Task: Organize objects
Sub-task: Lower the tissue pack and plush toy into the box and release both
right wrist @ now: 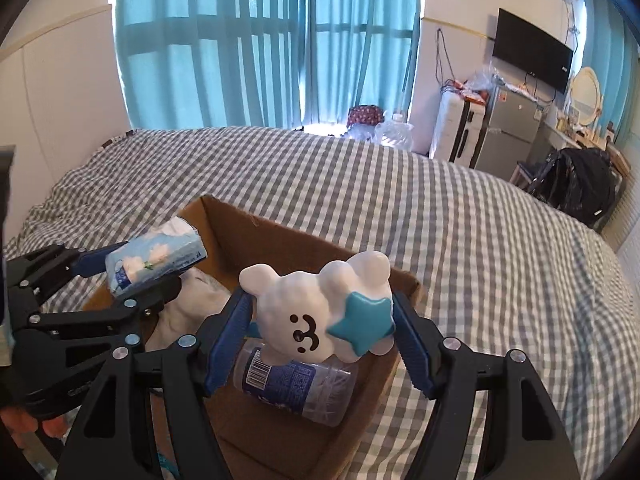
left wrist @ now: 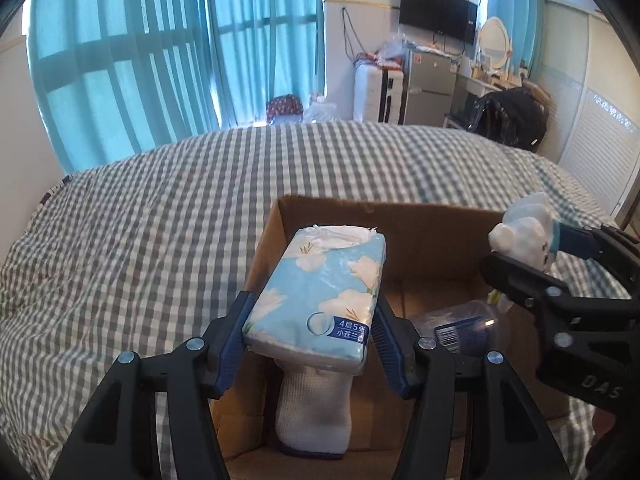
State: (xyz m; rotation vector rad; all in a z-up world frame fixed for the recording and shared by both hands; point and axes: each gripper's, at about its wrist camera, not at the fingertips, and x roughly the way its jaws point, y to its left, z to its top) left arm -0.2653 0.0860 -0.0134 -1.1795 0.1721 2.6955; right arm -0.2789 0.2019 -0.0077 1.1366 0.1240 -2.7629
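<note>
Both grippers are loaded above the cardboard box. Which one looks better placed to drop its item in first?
Left, probably. The left gripper holds the tissue pack over the cardboard box, above a white sock. The right gripper holds the bear toy nearer the box's right wall.

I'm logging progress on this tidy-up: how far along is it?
Done: a bottle and a white sock already lie in the box on the bed. In hand: the left tool grips a tissue pack and the right tool a bear toy, both over the box. Left: releasing both into it. No other loose items show on the bed.
</note>
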